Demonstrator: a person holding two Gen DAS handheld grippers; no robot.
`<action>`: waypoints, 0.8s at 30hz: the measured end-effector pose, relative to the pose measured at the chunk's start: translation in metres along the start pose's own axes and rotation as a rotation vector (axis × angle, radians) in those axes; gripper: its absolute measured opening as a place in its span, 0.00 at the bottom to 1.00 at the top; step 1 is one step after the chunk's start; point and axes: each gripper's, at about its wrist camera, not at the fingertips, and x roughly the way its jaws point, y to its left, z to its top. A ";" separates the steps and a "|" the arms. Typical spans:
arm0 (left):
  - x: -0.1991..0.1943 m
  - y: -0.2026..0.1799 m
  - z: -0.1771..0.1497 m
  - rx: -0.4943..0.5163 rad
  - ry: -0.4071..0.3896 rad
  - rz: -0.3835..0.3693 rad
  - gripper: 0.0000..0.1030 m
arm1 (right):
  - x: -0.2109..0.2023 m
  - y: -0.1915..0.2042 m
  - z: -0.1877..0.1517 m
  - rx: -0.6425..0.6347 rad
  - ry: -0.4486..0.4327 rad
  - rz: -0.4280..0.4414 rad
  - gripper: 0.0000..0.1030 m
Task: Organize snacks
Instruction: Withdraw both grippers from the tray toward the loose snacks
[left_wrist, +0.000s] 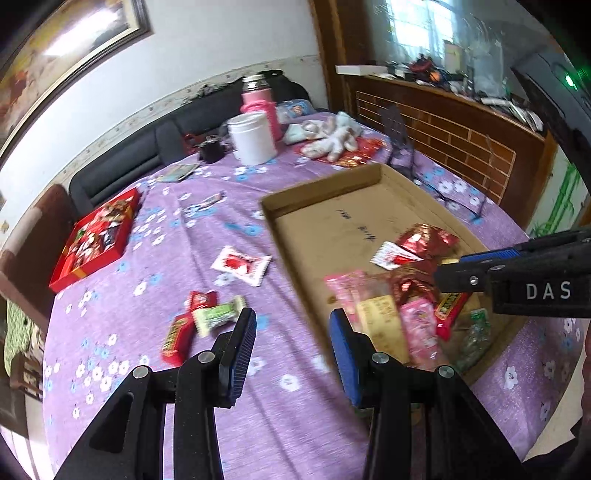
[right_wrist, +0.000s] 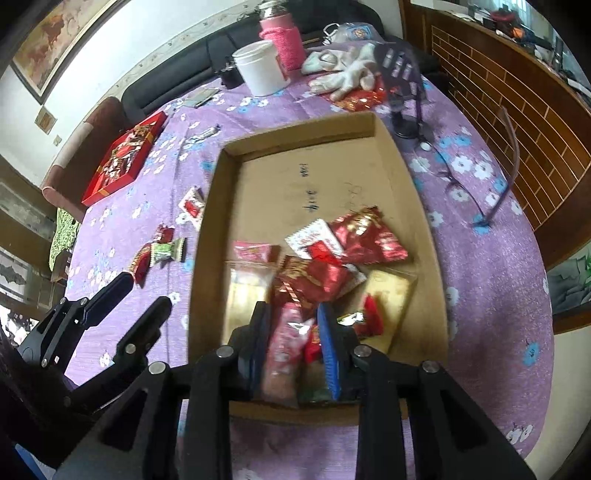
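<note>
A shallow cardboard tray (left_wrist: 325, 192) (right_wrist: 236, 184) lies on the purple flowered tablecloth and holds several snack packets, among them a red foil bag (right_wrist: 369, 236) and a pink packet (left_wrist: 419, 328) (right_wrist: 284, 343). Loose on the cloth to its left lie a white and red packet (left_wrist: 242, 264) (right_wrist: 192, 205), a green candy (left_wrist: 218, 315) (right_wrist: 168, 251) and a red bar (left_wrist: 177, 338) (right_wrist: 142, 262). My left gripper (left_wrist: 291, 332) (right_wrist: 146, 291) is open and empty above the cloth beside the tray's left wall. My right gripper (right_wrist: 295, 325) (left_wrist: 448, 267) is open over the tray's near end, above the pink packet.
A red box of sweets (left_wrist: 94, 240) (right_wrist: 123, 158) sits at the far left. A white tub (left_wrist: 253, 136) (right_wrist: 260, 68), a pink flask (left_wrist: 260, 101), white gloves (left_wrist: 332, 138) and a small dark stand (right_wrist: 406, 96) stand at the back.
</note>
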 end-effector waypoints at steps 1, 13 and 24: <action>-0.001 0.009 -0.002 -0.021 0.000 0.006 0.42 | 0.000 0.003 0.000 -0.003 -0.001 0.000 0.25; 0.032 0.127 -0.037 -0.250 0.114 0.083 0.43 | -0.004 0.038 -0.010 -0.073 0.001 0.011 0.27; 0.084 0.142 -0.028 -0.267 0.176 -0.003 0.56 | -0.007 0.028 -0.021 -0.057 0.011 -0.024 0.27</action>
